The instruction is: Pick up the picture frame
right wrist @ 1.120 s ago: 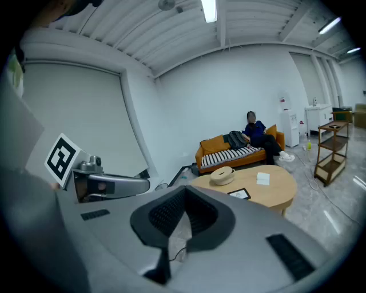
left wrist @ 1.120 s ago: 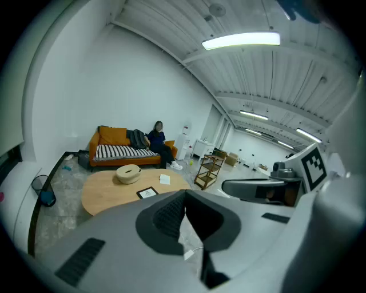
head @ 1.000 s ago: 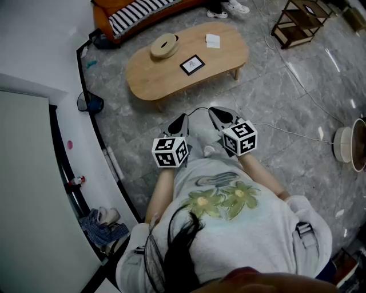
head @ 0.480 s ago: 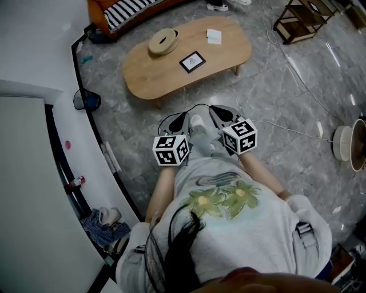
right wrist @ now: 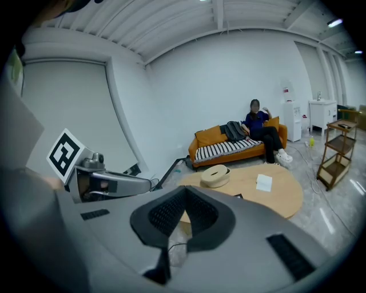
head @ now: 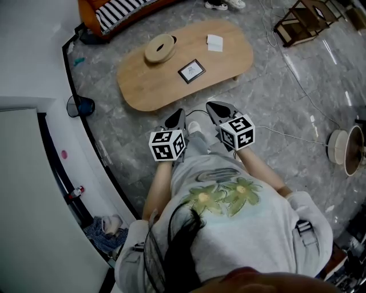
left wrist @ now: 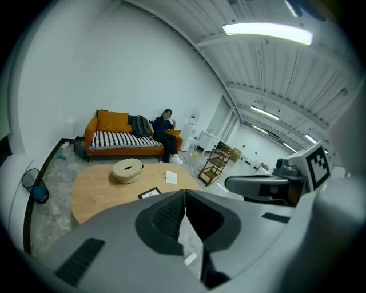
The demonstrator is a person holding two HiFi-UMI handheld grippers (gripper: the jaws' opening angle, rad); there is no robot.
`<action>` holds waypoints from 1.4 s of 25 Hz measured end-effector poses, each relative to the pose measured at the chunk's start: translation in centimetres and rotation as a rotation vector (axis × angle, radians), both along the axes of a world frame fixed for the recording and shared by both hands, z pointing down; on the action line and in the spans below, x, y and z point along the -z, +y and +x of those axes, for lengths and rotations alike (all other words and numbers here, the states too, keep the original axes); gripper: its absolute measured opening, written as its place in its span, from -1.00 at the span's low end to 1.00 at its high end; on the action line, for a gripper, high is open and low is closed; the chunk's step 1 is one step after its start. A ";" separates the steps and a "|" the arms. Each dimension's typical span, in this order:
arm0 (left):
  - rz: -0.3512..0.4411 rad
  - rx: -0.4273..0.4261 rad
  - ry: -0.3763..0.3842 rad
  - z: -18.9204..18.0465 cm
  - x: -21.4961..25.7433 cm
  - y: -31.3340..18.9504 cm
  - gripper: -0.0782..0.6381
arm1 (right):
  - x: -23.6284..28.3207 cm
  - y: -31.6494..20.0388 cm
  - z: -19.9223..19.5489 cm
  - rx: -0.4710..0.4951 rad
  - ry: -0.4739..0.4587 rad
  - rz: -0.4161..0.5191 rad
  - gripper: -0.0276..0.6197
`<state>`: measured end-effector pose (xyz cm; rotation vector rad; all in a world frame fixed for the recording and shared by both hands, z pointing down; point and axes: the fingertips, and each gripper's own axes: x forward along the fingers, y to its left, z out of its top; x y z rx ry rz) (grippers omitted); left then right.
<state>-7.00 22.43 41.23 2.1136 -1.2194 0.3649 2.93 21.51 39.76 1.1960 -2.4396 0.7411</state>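
A small black picture frame [head: 191, 70] with a white picture lies flat near the middle of the low wooden table [head: 143, 86]; it also shows in the left gripper view as the frame [left wrist: 150, 193]. My left gripper [head: 179, 114] and right gripper [head: 213, 106] hang side by side over the floor just short of the table's near edge, both shut and empty. In the left gripper view the jaws [left wrist: 185, 191] meet in a line. In the right gripper view the jaws [right wrist: 185, 190] are closed too, and hide most of the frame.
A round beige lidded box [head: 159, 47] and a white paper [head: 214, 42] lie on the table. An orange striped sofa [head: 114, 11] with a seated person [right wrist: 258, 127] stands beyond. A wooden shelf [head: 300, 22] is at right, a cable [head: 286, 136] crosses the floor, a white counter [head: 68, 166] runs along the left.
Both grippers have moved forward toward the table together and stayed shut. The table and frame sit closer and lower in the head view.
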 end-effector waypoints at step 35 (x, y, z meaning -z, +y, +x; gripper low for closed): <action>-0.143 0.119 -0.044 1.6 -6.1 -16.7 -0.36 | -6.4 -18.0 3.9 0.127 0.175 -0.155 -0.61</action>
